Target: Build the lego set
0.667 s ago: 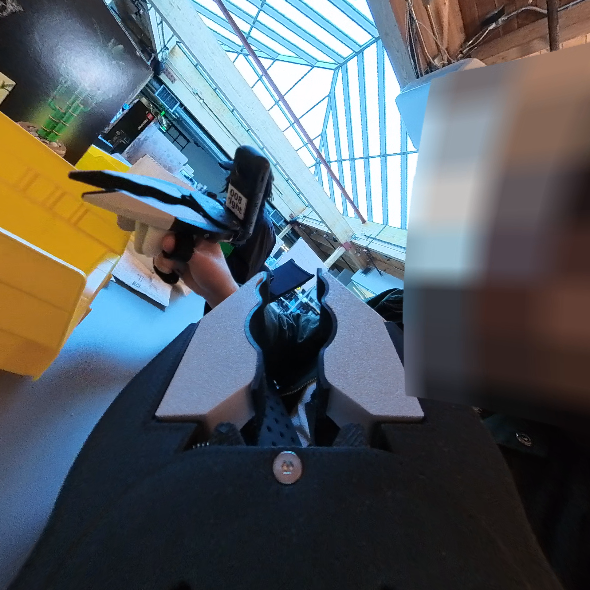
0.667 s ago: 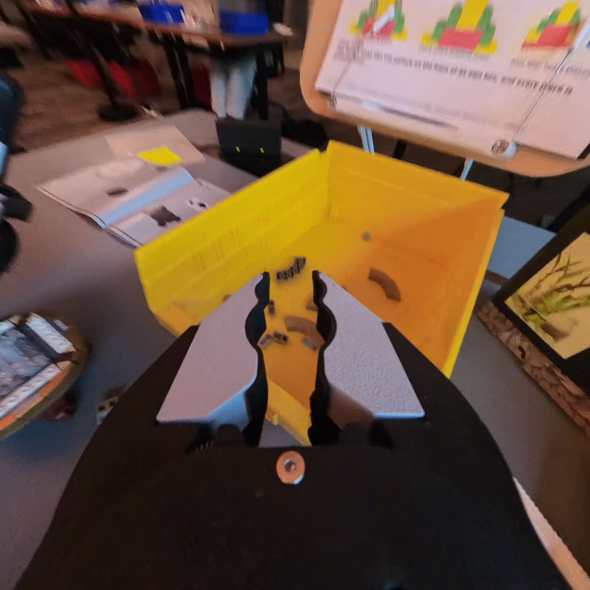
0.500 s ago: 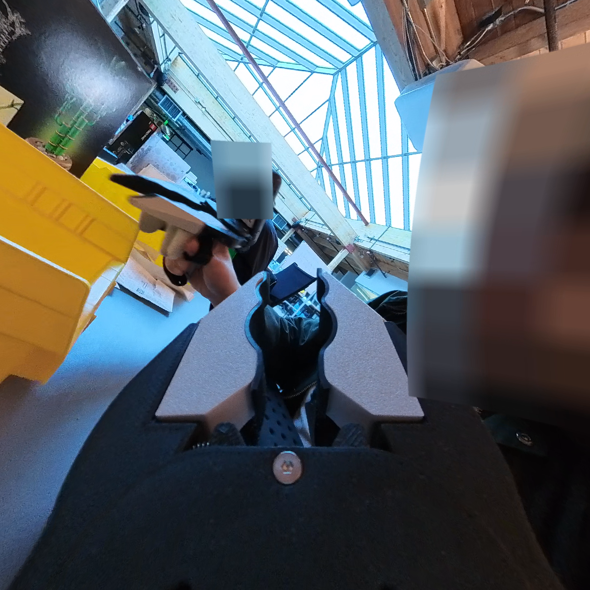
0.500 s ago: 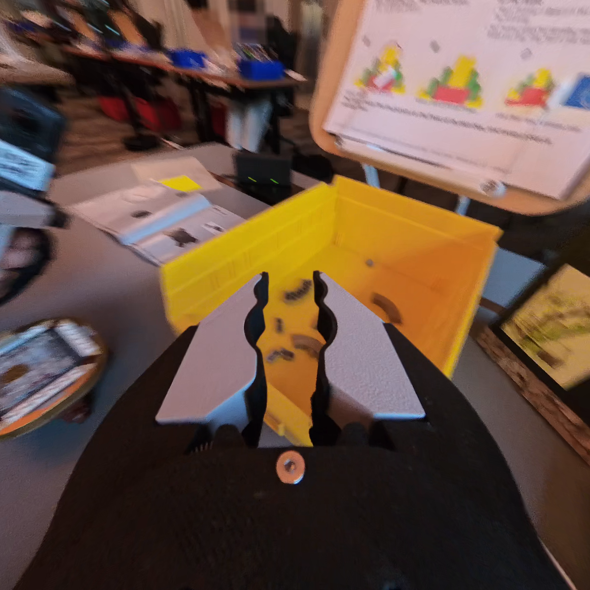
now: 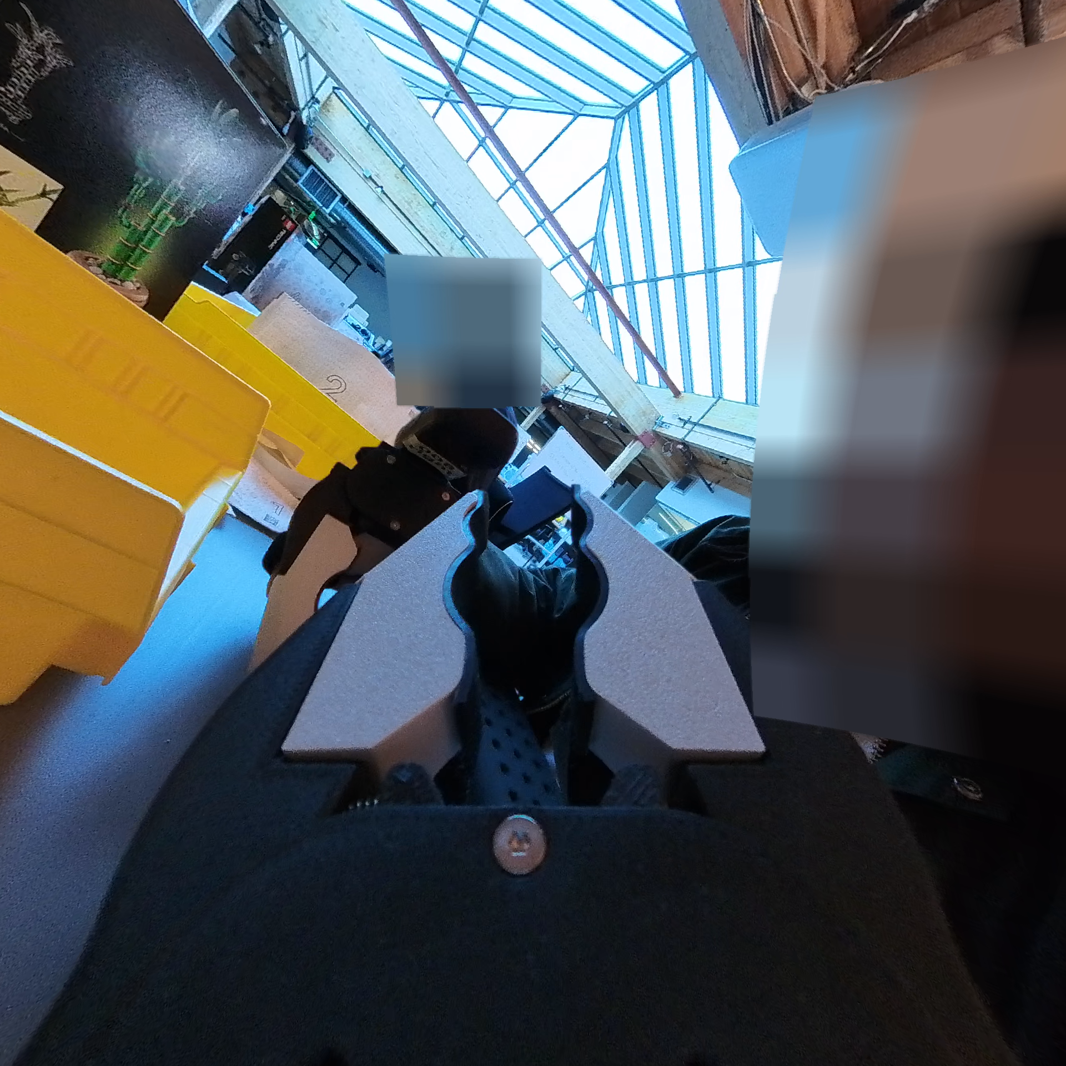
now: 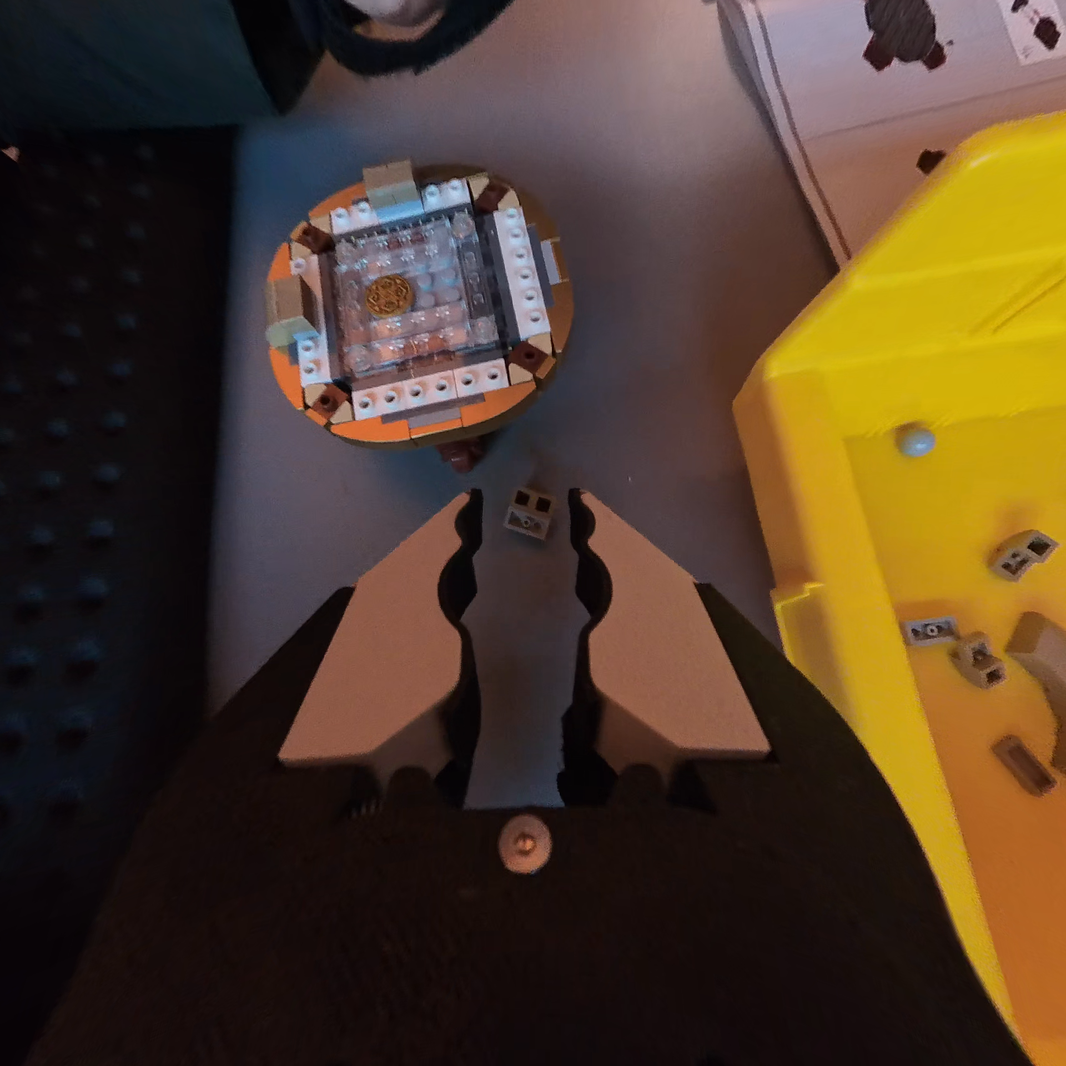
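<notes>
In the right wrist view a round lego build (image 6: 418,306) with an orange base, white bricks, clear tiles and a gold disc stands on the grey table. My right gripper (image 6: 522,496) is open, pointing down, its tips on either side of a small tan brick (image 6: 529,516) lying on the table just below the build. A small brown piece (image 6: 461,453) lies at the build's lower edge. My left gripper (image 5: 525,499) is open and empty, tilted up toward the ceiling. The right gripper (image 5: 369,519) shows beyond it, pointing down.
A yellow bin (image 6: 865,438) at the right holds several loose tan and grey pieces (image 6: 1021,554). A dark studded mat (image 6: 104,404) lies at the left. An instruction booklet (image 6: 900,63) is at the top right. Yellow bins (image 5: 104,438) stand left in the left wrist view.
My right gripper has swung from facing the yellow bin to pointing down over the table beside the round build. The left gripper has barely moved.
</notes>
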A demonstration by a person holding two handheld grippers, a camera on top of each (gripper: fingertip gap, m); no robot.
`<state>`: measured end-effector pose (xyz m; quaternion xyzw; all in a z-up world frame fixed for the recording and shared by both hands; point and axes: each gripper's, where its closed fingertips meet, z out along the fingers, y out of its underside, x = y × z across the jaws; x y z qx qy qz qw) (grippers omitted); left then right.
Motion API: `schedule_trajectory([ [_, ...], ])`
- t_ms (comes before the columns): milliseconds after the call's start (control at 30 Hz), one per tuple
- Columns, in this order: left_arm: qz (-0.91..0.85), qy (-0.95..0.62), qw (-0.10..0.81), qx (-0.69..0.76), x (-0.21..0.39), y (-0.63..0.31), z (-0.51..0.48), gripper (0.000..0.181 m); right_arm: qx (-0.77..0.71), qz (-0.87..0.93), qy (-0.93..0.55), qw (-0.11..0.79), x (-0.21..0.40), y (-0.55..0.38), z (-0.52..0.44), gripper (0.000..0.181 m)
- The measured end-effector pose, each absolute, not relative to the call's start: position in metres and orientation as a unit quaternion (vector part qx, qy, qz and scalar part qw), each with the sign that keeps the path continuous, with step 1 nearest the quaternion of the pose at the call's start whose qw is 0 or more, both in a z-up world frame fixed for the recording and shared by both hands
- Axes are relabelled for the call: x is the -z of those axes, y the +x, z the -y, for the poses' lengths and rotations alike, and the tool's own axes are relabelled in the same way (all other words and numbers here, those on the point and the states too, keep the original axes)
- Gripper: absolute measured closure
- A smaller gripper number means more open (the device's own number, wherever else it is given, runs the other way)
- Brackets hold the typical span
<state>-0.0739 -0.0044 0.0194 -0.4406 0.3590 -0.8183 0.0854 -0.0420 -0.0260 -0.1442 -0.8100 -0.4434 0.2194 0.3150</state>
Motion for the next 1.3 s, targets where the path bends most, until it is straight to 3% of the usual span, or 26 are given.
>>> schedule_trajectory([
  [33, -0.358, -0.441, 0.087, 0.818, -0.019, -0.074, 0.004, 0.154, -0.209, 0.447, -0.812, 0.310, 0.148, -0.041, 0.026, 0.154],
  [200, -0.360, -0.450, 0.102, 0.811, -0.017, -0.072, 0.001, 0.150, -0.188, 0.453, -0.820, 0.296, 0.155, -0.038, 0.025, 0.167],
  [300, -0.373, -0.464, 0.117, 0.795, -0.011, -0.069, 0.000, 0.149, -0.176, 0.459, -0.792, 0.362, 0.130, -0.037, 0.017, 0.167],
  [500, -0.494, -0.497, 0.189, 0.688, 0.020, -0.057, 0.018, 0.144, -0.384, 0.369, -0.705, 0.467, 0.044, -0.052, 0.028, 0.167],
  [633, -0.508, -0.482, 0.152, 0.697, 0.020, -0.054, 0.040, 0.140, -0.472, 0.324, -0.658, 0.490, 0.015, -0.046, 0.031, 0.167],
  [867, -0.451, -0.539, 0.123, 0.701, 0.032, -0.045, 0.021, 0.161, -0.315, 0.398, -0.690, 0.516, 0.043, -0.053, 0.021, 0.167],
  [1033, -0.471, -0.593, 0.138, 0.638, 0.057, -0.043, 0.010, 0.158, -0.303, 0.394, -0.703, 0.508, 0.056, -0.060, 0.013, 0.167],
  [1300, -0.452, -0.598, 0.105, 0.654, 0.059, -0.044, 0.010, 0.170, -0.257, 0.395, -0.714, 0.518, 0.061, -0.059, 0.006, 0.167],
])
